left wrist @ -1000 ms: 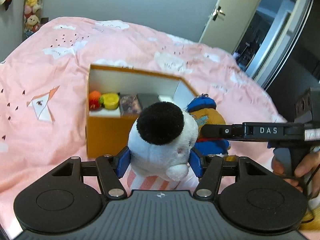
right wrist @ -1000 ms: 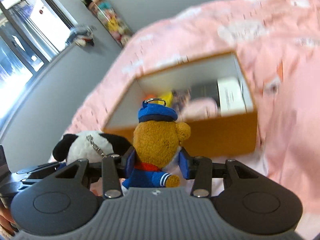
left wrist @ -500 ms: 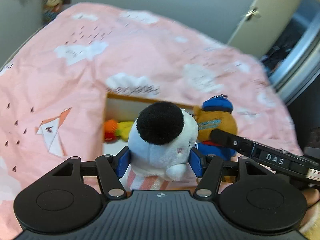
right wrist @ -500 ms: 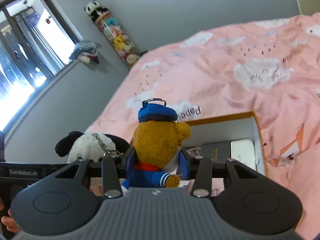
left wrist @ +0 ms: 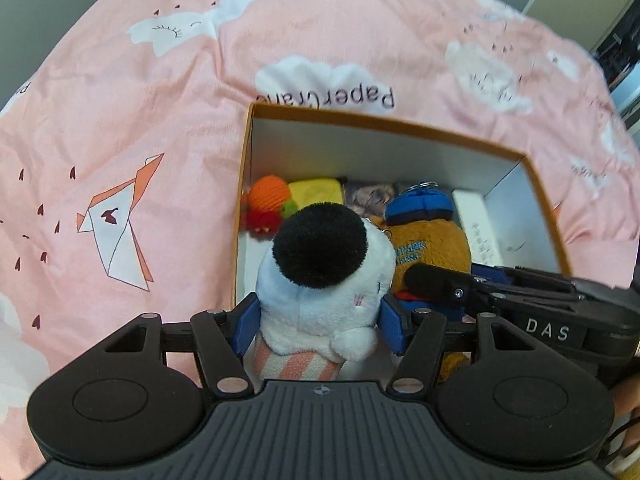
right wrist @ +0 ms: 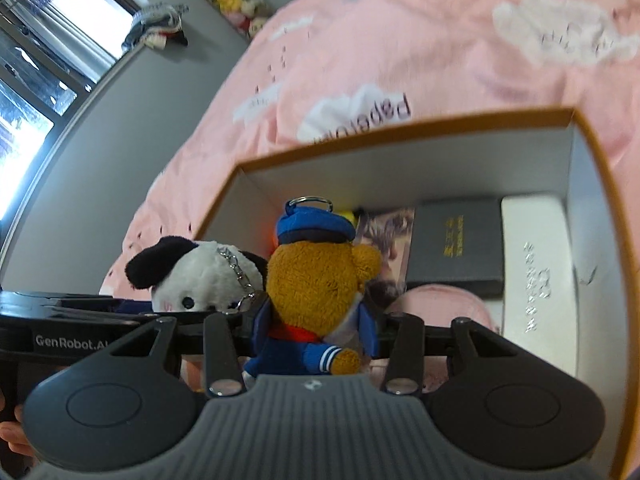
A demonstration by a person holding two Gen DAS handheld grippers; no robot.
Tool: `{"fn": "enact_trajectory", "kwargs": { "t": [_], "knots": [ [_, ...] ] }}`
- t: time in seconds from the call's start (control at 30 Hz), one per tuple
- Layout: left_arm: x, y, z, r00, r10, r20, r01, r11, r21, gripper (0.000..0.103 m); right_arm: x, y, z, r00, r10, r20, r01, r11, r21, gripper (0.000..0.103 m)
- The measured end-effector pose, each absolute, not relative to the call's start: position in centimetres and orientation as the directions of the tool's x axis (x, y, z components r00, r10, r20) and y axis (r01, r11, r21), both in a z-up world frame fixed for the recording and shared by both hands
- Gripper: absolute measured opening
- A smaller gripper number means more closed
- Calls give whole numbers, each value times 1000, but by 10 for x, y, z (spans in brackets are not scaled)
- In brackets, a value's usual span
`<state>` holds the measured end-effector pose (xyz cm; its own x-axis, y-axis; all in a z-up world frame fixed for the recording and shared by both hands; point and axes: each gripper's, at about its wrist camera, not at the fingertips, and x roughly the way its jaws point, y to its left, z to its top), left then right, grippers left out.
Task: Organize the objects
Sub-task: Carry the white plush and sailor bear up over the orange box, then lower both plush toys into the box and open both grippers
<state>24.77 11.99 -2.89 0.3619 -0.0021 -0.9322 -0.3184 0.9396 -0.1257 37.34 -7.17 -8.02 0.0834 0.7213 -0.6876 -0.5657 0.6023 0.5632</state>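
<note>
Box (left wrist: 384,128) lying directly below both grippers; left gripper (left wrist: 318,322) clamping panda (left wrist: 320,280), right gripper (right wrist: 316,332) clamping bear (right wrist: 316,280), side by side

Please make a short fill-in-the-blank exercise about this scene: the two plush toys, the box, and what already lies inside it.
1. The left gripper holds a white plush dog with a ____ ear.
2. The plush bear in the right gripper wears a ____ cap.
3. Both toys hang above the open orange box, which sits on a ____ blanket.
4. Between the dark grey booklet and the box wall lies a ____ case.

Missing words: black; blue; pink; white
</note>
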Motion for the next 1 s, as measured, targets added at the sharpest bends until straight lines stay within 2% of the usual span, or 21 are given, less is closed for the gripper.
{"fn": "enact_trajectory", "kwargs": {
  "t": [0.27,0.77,0.9,1.0],
  "knots": [
    [255,107,-35,321,59,-945,-250,968,-25,71,378,-56,-104,2,682,-732,-554,610,566,47],
    [250,108,-27,327,32,-945,-146,989,-17,70,370,-40,-100,34,624,-780,-604,635,482,48],
    [250,110,-22,350,5,-937,-112,993,-36,60,369,-36,-100,41,612,-790,-618,637,462,49],
    [252,105,-19,373,19,-928,-40,999,4,54,368,-32,-100,39,598,-801,-643,628,438,52]
  ]
}}
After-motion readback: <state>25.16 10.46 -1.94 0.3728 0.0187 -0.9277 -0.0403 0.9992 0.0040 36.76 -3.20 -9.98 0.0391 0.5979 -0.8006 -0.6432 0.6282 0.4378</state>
